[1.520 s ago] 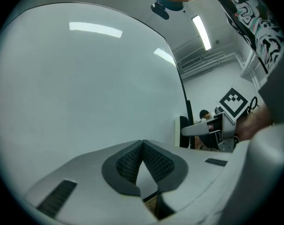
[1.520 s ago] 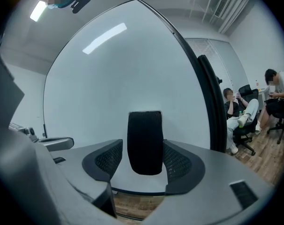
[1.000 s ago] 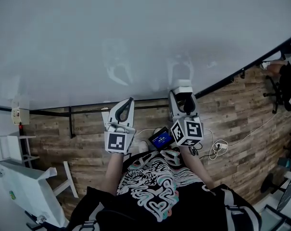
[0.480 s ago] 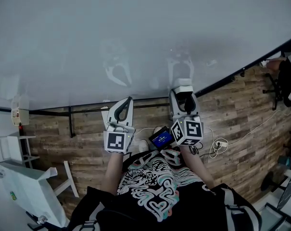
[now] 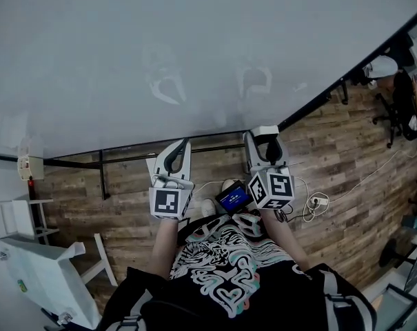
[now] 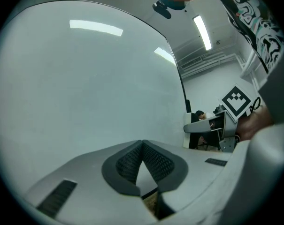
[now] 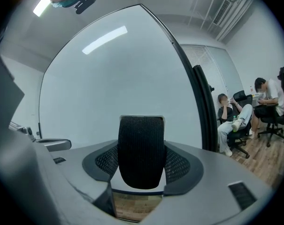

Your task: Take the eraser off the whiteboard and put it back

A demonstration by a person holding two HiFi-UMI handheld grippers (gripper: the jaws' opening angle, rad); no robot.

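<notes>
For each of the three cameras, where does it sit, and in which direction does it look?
Head view: on the person's head, facing steeply down at the whiteboard and wooden floor; patterned shirt, left tongs and right tongs show.
Left gripper view: rides the left tongs, looks along its shut jaws at the whiteboard.
Right gripper view: rides the right tongs, looks along jaws clamped on the eraser, toward the whiteboard.
Shared: both gripper views show the whiteboard.

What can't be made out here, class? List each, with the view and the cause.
1. Eraser, right gripper view: its sides, covered by the right tool.
2. Head view: whether the eraser touches the whiteboard; too small to tell.
3. Small screen, head view: text too small.
</notes>
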